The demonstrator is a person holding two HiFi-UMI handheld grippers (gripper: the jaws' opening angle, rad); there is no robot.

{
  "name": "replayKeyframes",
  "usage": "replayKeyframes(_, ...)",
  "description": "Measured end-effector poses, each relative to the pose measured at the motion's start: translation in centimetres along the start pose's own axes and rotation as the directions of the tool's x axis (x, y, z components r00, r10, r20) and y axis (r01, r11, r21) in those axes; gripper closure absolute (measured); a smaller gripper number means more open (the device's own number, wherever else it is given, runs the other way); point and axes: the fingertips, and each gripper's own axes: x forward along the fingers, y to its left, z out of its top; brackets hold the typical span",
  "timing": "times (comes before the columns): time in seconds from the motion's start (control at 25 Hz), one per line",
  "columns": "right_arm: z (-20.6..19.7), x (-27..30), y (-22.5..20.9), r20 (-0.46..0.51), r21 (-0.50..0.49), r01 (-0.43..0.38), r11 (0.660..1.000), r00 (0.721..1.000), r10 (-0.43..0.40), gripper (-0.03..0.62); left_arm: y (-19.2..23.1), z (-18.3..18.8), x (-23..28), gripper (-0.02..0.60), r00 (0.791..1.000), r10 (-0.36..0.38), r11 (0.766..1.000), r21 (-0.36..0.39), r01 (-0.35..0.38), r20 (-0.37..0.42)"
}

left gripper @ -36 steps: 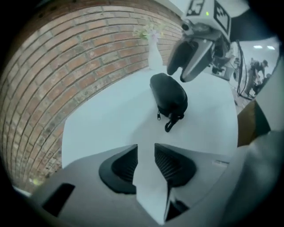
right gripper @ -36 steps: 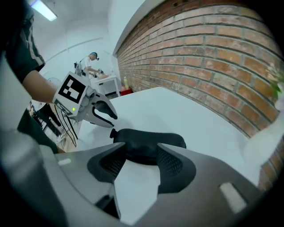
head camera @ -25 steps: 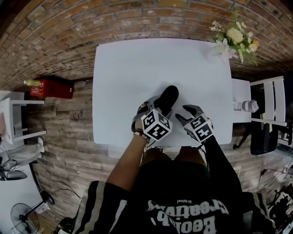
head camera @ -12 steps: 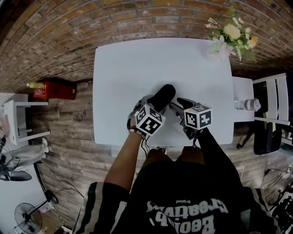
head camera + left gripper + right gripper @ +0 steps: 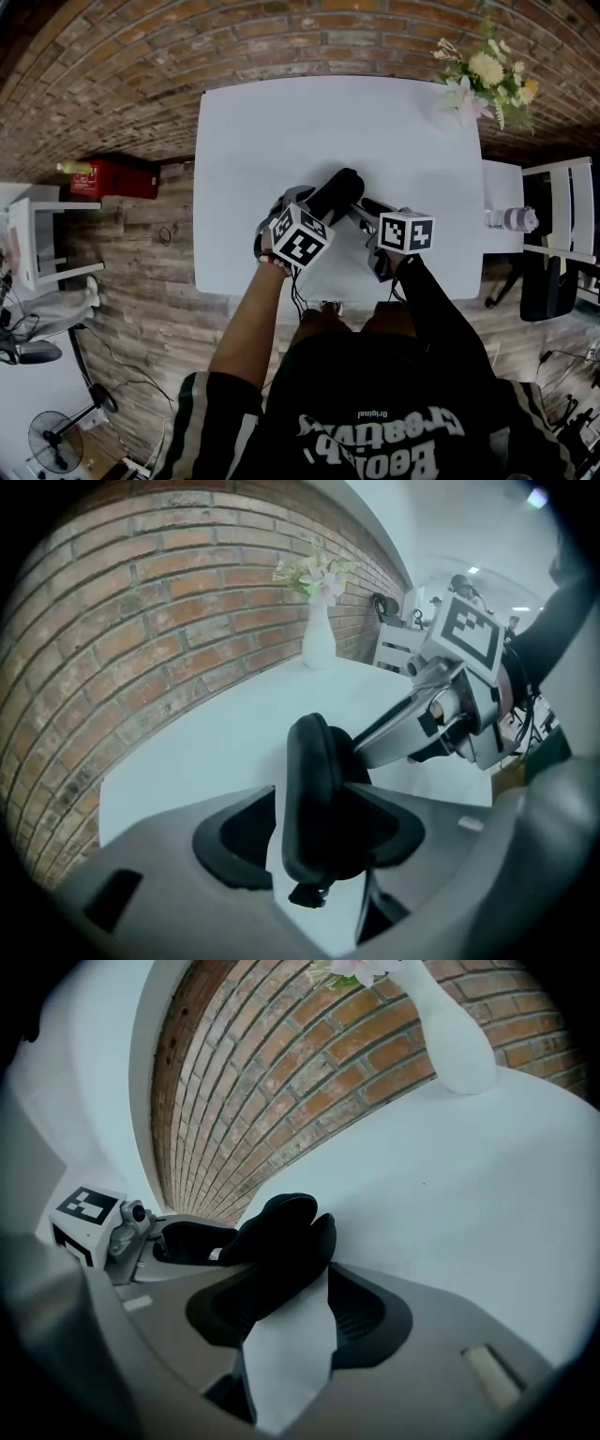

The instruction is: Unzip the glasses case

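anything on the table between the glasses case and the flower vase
No, that stretch of white table is bare between the glasses case and the vase of flowers; the head view shows it.

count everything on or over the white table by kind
black glasses case: 1
white vase of flowers: 1
grippers: 2, the left gripper, jaws closing with the case between them, and the right gripper
total: 4

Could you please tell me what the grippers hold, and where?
Nothing yet: the left gripper is closing around one end of the glasses case; the right gripper is open.
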Motion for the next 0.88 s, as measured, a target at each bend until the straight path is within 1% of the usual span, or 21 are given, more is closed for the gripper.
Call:
replayKeyframes(0.2,1.2,0.3,1.3,0.042,0.026,-0.018,1.000,0.999,0.017,0.382,0.1,-0.4,0.5,0.369,1.000,-0.018,1.000,0.009,0.019,-0.015)
replayKeyframes(0.4,1.5,1.0,0.9,0.033,-0.003,0.045,0.999,0.998,-0.045,0.391,-0.3,0.1,0.5,0.400,0.999,-0.047,0.999,0.000,0.047,0.008)
replayKeyframes(0.56,0.9,0.8,0.2,-0.002,-0.088,0.101,0.991,0.995,-0.102,0.395,0.3,0.2,-0.1,0.413,0.998,-0.057,0.996,-0.066,0.060,0.040)
replayKeyframes(0.64,0.7,0.8,-0.1,-0.015,-0.129,0.126,0.984,0.992,-0.129,0.395,1.2,-0.1,-0.3,0.429,0.999,-0.032,0.995,-0.092,0.035,0.036)
replayKeyframes(0.76,0.6,0.9,-0.3,-0.032,-0.184,0.160,0.970,0.985,-0.168,0.416,3.0,-1.1,-0.6,0.476,0.999,0.032,0.994,-0.104,-0.031,0.005)
replayKeyframes(0.88,0.8,1.2,-0.3,-0.037,-0.206,0.170,0.964,0.983,-0.181,0.441,4.4,-2.7,-0.6,0.485,0.998,0.052,0.988,-0.142,-0.056,-0.033)
